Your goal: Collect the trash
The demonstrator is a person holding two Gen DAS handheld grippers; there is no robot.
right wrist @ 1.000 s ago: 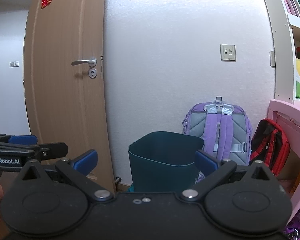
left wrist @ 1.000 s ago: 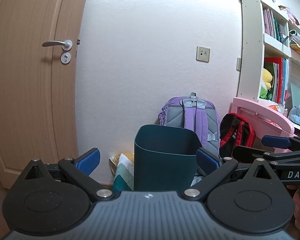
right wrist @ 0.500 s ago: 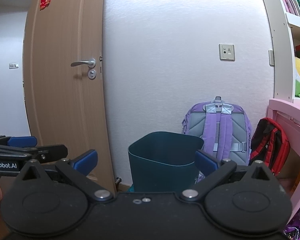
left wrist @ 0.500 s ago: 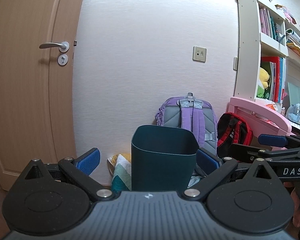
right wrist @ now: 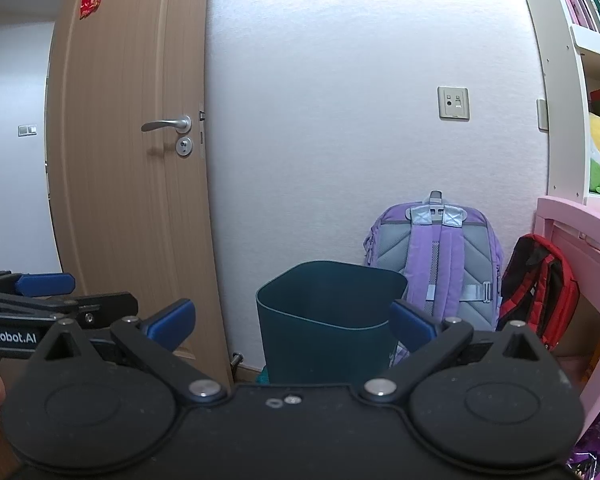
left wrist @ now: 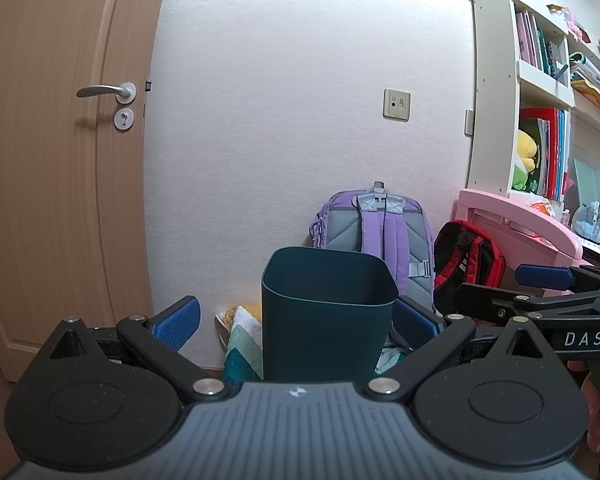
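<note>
A dark teal waste bin [left wrist: 326,312] stands on the floor against the white wall; it also shows in the right wrist view [right wrist: 328,320]. Its inside is hidden from both views. My left gripper [left wrist: 296,322] is open and empty, with the bin framed between its blue-padded fingers. My right gripper [right wrist: 292,322] is open and empty too, facing the same bin. The right gripper shows at the right edge of the left wrist view [left wrist: 548,280]; the left one at the left edge of the right wrist view [right wrist: 40,286]. No trash shows.
A purple backpack [left wrist: 376,236] and a red-black backpack [left wrist: 468,260] lean behind the bin. A folded patterned cloth [left wrist: 240,336] lies left of it. A pink desk [left wrist: 520,232] and white bookshelf [left wrist: 496,80] stand right. A wooden door [left wrist: 60,160] is left.
The left wrist view has shifted: door, bin and backpacks sit slightly further left in it and the shelf shows more. The right wrist view is almost unchanged. Both grippers stay open.
</note>
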